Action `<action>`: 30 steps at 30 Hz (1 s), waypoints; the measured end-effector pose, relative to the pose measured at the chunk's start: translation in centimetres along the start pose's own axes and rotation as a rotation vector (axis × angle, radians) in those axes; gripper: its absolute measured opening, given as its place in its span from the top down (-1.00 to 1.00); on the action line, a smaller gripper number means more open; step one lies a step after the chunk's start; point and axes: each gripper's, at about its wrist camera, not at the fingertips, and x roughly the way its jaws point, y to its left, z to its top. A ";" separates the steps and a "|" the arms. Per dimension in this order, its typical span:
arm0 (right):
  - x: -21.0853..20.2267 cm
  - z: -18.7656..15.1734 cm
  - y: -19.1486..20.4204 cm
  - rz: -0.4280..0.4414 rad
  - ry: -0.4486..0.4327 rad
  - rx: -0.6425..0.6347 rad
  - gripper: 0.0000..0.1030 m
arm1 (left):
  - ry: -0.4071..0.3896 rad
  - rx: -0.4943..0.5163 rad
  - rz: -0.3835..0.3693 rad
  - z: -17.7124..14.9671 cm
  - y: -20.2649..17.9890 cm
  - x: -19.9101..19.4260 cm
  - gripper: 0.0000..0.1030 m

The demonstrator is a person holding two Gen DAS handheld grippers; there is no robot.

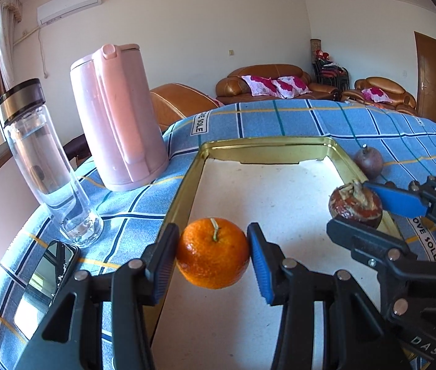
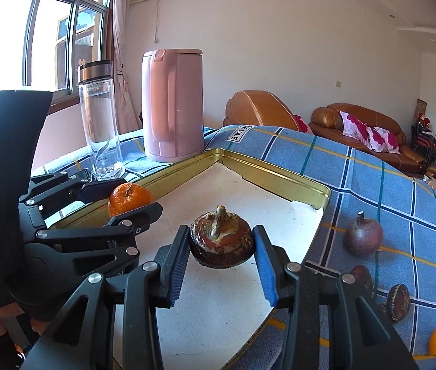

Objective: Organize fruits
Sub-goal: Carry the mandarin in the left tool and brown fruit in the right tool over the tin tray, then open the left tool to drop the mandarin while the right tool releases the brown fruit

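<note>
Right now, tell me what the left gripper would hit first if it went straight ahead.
Probably the tray's white floor. The left gripper holds the orange over it and points downward; depth is uncertain.

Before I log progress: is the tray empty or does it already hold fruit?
Empty: the tray shows a bare white floor; the orange and brown fruit hang above it.

Home living room, leather sofas (image 1: 267, 84), air conditioner (image 1: 68, 4)
</note>
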 end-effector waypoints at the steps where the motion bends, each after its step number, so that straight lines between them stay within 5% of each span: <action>1: 0.0 0.0 0.0 0.000 0.002 0.000 0.16 | 0.002 0.002 0.000 0.0 0.0 0.1 0.07; 30: 1.9 0.0 -0.1 0.030 0.095 0.024 0.16 | 0.061 0.004 0.071 0.0 0.1 1.3 0.06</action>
